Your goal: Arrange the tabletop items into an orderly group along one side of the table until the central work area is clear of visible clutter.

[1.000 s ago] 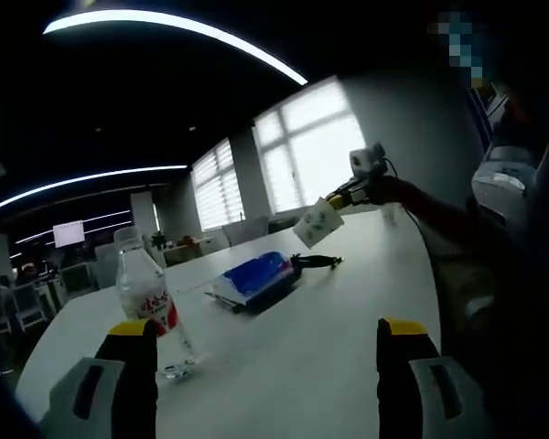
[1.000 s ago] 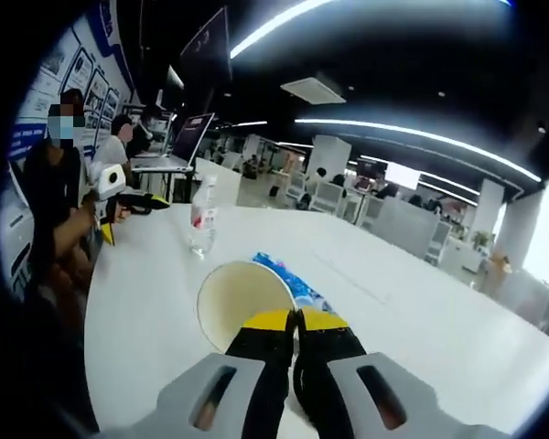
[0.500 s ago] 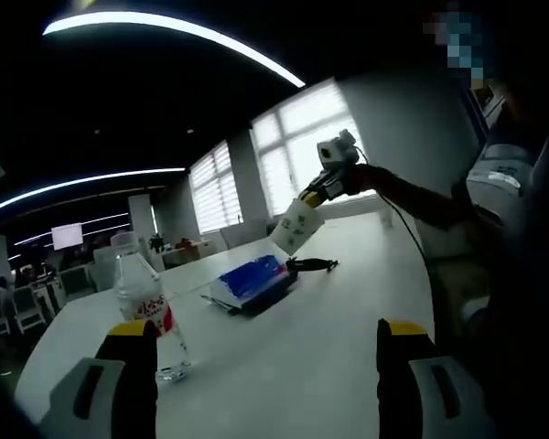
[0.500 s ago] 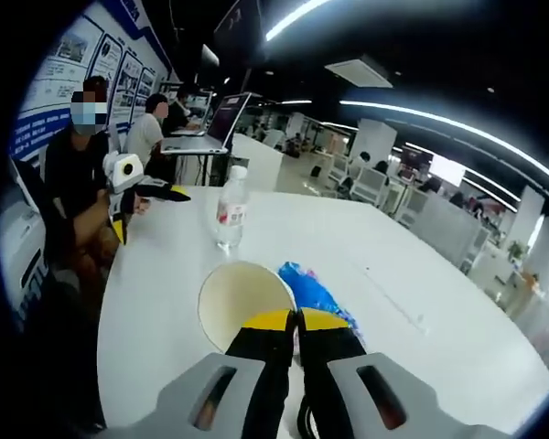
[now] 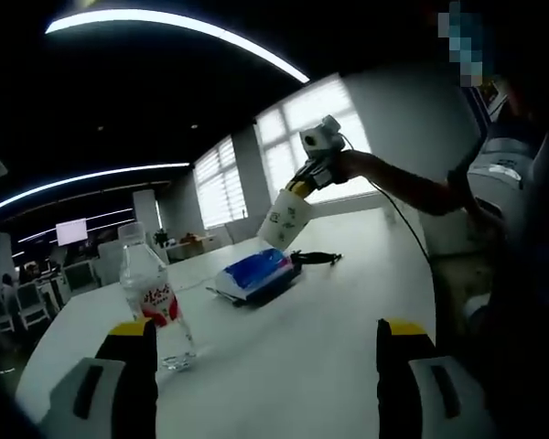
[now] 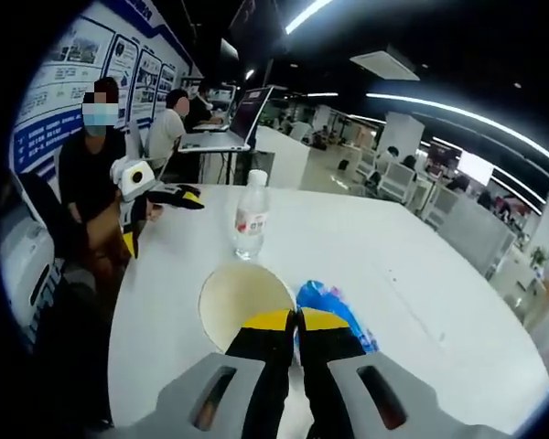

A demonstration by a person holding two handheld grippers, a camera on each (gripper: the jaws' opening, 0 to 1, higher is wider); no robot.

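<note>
While my right claw (image 6: 296, 320) grips the rim of the paper cup (image 6: 245, 305), its jaws pressed together on the cup's wall, the cup hangs in the air above the white surface (image 6: 421, 293), mouth turned toward the camera. In the left gripper view the cup (image 5: 285, 218) hangs tilted over the blue packet (image 5: 254, 273).

My left claw (image 5: 265, 352) stands open and empty, jaws wide apart, low over the near edge of the surface (image 5: 329, 329).

Task status: I judge the job to be partly done at most. Three items lie on the surface: the water bottle (image 5: 154, 306) upright, just beyond my left jaw; the blue packet near the middle; and a small black object (image 5: 316, 259) just behind the packet, too small to identify. The cup is not yet set down, and these items are not yet grouped along one side.

In the right gripper view the bottle (image 6: 251, 216) stands beyond the cup and the packet (image 6: 334, 315) lies just right of my jaws, below the cup.
</note>
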